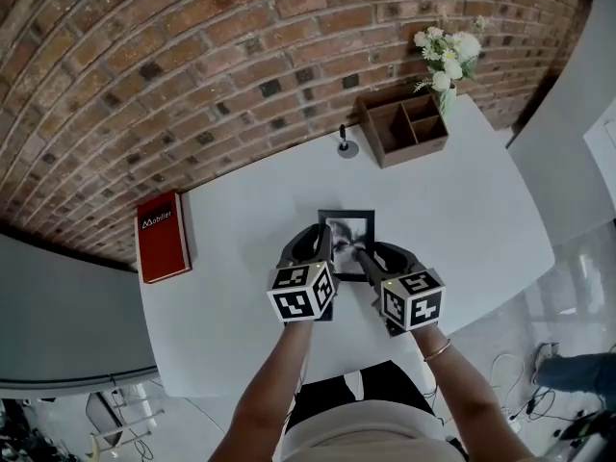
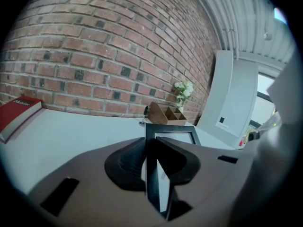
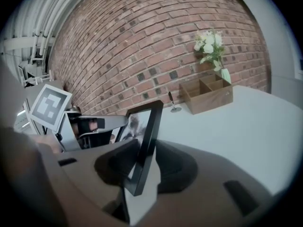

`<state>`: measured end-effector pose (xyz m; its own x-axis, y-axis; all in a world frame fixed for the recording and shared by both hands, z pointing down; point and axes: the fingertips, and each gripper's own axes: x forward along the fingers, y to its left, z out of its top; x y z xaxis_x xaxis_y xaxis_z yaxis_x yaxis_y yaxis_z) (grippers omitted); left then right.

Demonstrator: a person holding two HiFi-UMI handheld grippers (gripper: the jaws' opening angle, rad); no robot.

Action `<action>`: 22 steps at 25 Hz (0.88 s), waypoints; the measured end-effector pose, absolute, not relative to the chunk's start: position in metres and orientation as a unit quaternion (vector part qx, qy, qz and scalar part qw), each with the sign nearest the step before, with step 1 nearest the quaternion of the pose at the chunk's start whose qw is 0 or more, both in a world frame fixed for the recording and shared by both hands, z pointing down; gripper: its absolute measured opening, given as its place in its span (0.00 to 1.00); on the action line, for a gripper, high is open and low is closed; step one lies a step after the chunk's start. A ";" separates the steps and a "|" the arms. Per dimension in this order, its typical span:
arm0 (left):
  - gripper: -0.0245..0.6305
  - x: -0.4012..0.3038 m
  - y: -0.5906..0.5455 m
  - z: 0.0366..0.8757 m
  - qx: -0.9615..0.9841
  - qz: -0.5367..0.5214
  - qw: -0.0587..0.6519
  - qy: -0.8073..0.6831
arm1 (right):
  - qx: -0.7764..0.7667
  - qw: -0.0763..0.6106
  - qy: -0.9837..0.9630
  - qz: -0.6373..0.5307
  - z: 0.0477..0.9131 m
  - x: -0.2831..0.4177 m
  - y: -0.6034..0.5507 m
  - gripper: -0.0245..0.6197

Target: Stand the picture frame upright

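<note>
A black picture frame (image 1: 348,225) with a dark photo is near the middle of the white table (image 1: 481,210), between my two grippers. My left gripper (image 1: 323,248) is shut on its left side bar; in the left gripper view the bar (image 2: 152,174) runs straight up between the pads. My right gripper (image 1: 370,256) is at the right side. In the right gripper view the frame (image 3: 147,131) leans tilted between the jaws of the right gripper (image 3: 144,161), and a strip of white table shows beside the bar, so the pads do not press on it.
A red book (image 1: 164,237) lies at the table's left edge. At the back by the brick wall stand a wooden organiser (image 1: 404,128), a vase of white flowers (image 1: 448,56) and a small pen stand (image 1: 346,146). The person's arms reach in from the near edge.
</note>
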<state>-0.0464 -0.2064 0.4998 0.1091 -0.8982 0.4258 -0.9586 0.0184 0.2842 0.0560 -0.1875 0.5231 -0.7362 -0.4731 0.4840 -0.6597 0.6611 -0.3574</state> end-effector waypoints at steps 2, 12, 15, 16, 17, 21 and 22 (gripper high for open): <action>0.13 -0.053 -0.200 0.494 0.686 0.052 0.255 -0.680 | 0.300 0.179 -0.903 0.251 0.517 0.050 -0.186 0.23; 0.13 -0.097 -0.164 0.461 0.620 0.015 0.219 -0.753 | 0.209 0.175 -0.944 0.188 0.487 0.007 -0.174 0.21; 0.13 -0.107 -0.156 0.450 0.606 0.010 0.207 -0.768 | 0.192 0.170 -0.951 0.174 0.478 -0.004 -0.170 0.21; 0.13 -0.110 -0.154 0.446 0.603 0.007 0.203 -0.771 | 0.188 0.169 -0.953 0.169 0.475 -0.008 -0.170 0.21; 0.13 -0.113 -0.152 0.443 0.600 0.005 0.200 -0.775 | 0.185 0.168 -0.955 0.163 0.472 -0.012 -0.169 0.21; 0.13 -0.130 -0.145 0.432 0.590 0.000 0.187 -0.786 | 0.173 0.165 -0.960 0.147 0.462 -0.030 -0.167 0.21; 0.13 -0.134 -0.144 0.429 0.588 -0.001 0.184 -0.788 | 0.172 0.163 -0.961 0.143 0.460 -0.034 -0.167 0.21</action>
